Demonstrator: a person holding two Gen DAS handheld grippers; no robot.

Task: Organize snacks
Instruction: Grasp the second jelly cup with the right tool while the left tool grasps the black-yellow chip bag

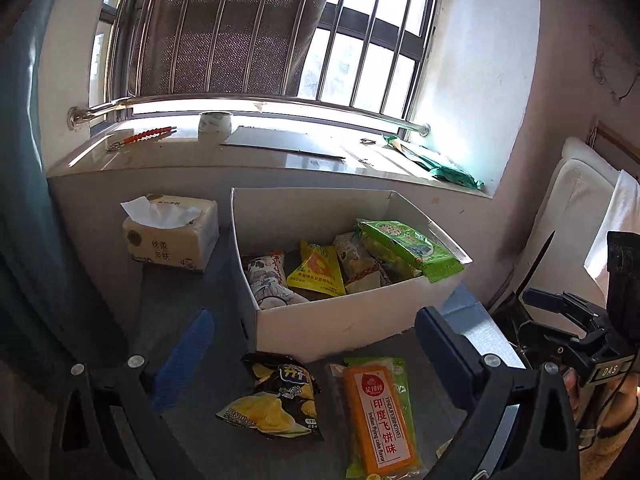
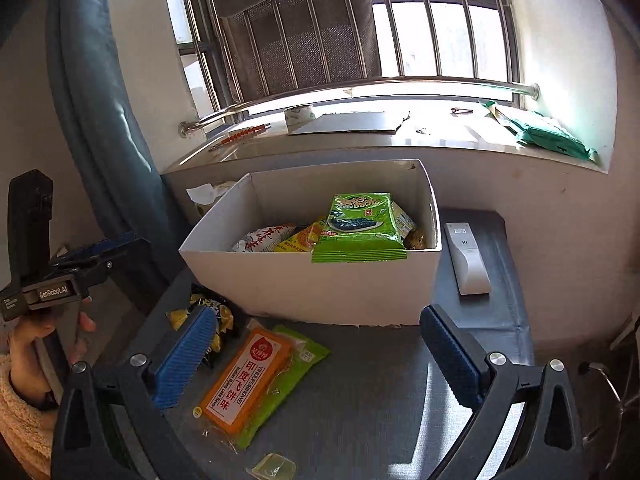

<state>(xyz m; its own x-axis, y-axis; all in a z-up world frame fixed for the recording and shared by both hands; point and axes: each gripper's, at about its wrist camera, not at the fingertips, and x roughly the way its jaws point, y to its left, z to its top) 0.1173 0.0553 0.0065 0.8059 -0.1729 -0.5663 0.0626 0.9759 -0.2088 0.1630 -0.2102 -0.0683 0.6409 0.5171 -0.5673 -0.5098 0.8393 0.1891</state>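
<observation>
Both jaws are gaping wide and empty: the flying cake packet is lying just ahead of the right hand-held gripper, the chips bag between the left hand-held gripper fingers' line, the white box sitting beyond.

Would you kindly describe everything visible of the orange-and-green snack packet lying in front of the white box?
The orange-and-green packet is a flat, sealed plastic wrapper: green edges, a large orange panel, and a white label with red Chinese characters reading "Indian flying cake flavor". It lies face up on the grey table, beside the black chip bag, ungripped.
</observation>
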